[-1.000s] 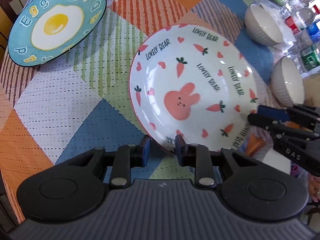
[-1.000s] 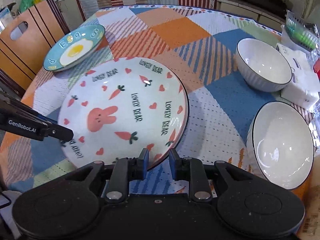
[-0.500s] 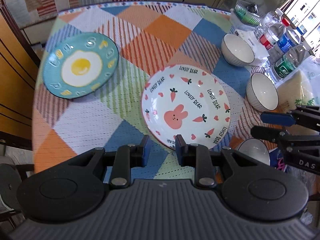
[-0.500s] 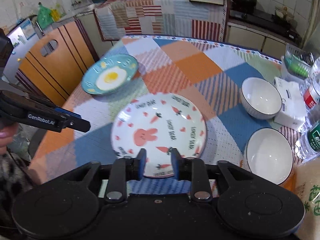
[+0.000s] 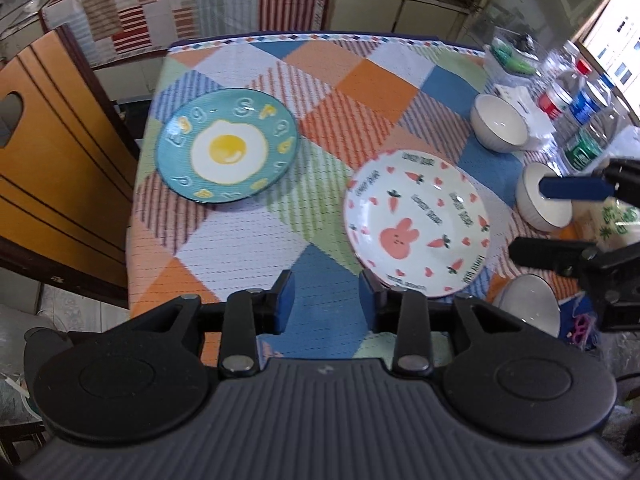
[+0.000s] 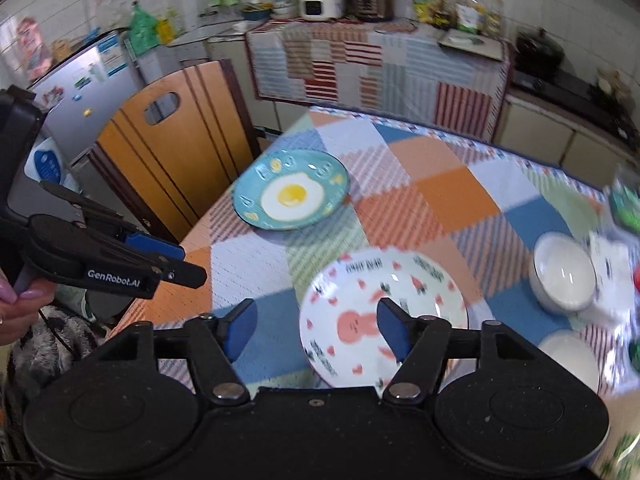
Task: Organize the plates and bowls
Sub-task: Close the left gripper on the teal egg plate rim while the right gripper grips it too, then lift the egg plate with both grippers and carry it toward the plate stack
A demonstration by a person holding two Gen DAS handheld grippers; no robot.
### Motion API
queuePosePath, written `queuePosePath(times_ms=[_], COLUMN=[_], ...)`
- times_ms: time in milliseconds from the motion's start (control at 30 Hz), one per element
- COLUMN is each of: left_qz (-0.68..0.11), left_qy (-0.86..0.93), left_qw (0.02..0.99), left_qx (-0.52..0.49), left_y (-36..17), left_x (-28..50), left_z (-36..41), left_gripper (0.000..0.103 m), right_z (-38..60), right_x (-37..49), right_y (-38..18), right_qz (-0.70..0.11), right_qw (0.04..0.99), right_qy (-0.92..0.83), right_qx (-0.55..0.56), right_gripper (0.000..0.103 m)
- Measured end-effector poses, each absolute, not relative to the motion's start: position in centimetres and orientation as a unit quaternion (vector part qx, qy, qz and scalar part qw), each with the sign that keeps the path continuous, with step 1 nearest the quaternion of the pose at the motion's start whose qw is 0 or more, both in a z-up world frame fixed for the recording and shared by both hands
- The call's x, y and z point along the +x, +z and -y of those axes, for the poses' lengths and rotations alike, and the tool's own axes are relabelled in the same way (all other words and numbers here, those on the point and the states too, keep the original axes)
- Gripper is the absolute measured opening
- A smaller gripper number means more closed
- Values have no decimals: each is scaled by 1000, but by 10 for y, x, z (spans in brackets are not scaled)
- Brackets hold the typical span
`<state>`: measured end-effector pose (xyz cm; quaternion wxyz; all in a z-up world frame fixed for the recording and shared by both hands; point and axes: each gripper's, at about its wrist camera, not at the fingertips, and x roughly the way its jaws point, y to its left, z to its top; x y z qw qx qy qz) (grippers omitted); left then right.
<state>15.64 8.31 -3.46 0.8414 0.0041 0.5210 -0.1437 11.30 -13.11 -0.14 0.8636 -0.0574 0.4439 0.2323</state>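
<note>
A white plate with a pink rabbit and carrots (image 5: pixel 418 224) (image 6: pixel 384 316) lies flat on the checked tablecloth (image 5: pixel 360 80). To its far left sits a teal plate with a fried-egg picture (image 5: pixel 226 146) (image 6: pixel 290 196). Three white bowls (image 5: pixel 498 128) (image 5: pixel 542 196) (image 5: pixel 528 304) stand along the right edge. My left gripper (image 5: pixel 326 292) hovers high above the near edge, left of the rabbit plate, its jaws opening with nothing between them. My right gripper (image 6: pixel 316 320) hangs above the same plate, jaws opening wide and empty.
A wooden chair back (image 5: pixel 52 160) stands against the table's left side. Water bottles (image 5: pixel 576 120) and a tissue pack (image 6: pixel 612 264) crowd the right edge behind the bowls. A hand (image 6: pixel 16 296) holds the left gripper. A cloth-covered counter (image 6: pixel 380 60) lies beyond the table.
Both grippers have risen and drawn back from the rabbit plate's near rim, and their jaws have spread, the right far more. The plate stays flat on the cloth.
</note>
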Motion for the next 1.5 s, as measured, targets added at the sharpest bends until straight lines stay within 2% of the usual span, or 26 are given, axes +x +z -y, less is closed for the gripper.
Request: queuePosePath(times_ms=[400,700,767,833,967,1167,1233,1400,1500], left_qz=[-507,-503,-483,-469,-465,-489,-483,-501,-502], left_qy=[-89,-74,-51,-41,-38,-21,-12,-29,-26], left_qw=[857,860,873,881,884,870,874,864,863], left_qx=[-15,-46,-42,-42,-38,-56,-51,-27,-54], left_y=[-62,-101,-109,-117,-136,-169,-177,-193,-198], left_x=[205,255,263,270,287,309,313,330,338], left_z=[-126,-152,-156,-160,-164,-171,-172,-178,-186], left_gripper=[41,56,69,74,79,79,80,80,78], right_z=[105,87,83,80,79,77,74,67,65], right_x=[194,250,264,273,291,325,333,345,348], right_y=[-14,-48,-62,-76,-100,-137,-150,-174,-179], right_qz=[-395,-358,-361,-363,-378,-438,-453,-478,-478], right_qw=[874,888,882,879,875,848,840,830,831], right_qy=[277,285,299,308,301,297,295,284,281], right_qx=[-65,-41,-43,-34,-13,39,46,43,36], right_gripper=[75,75,75,75,75,74,71,53,44])
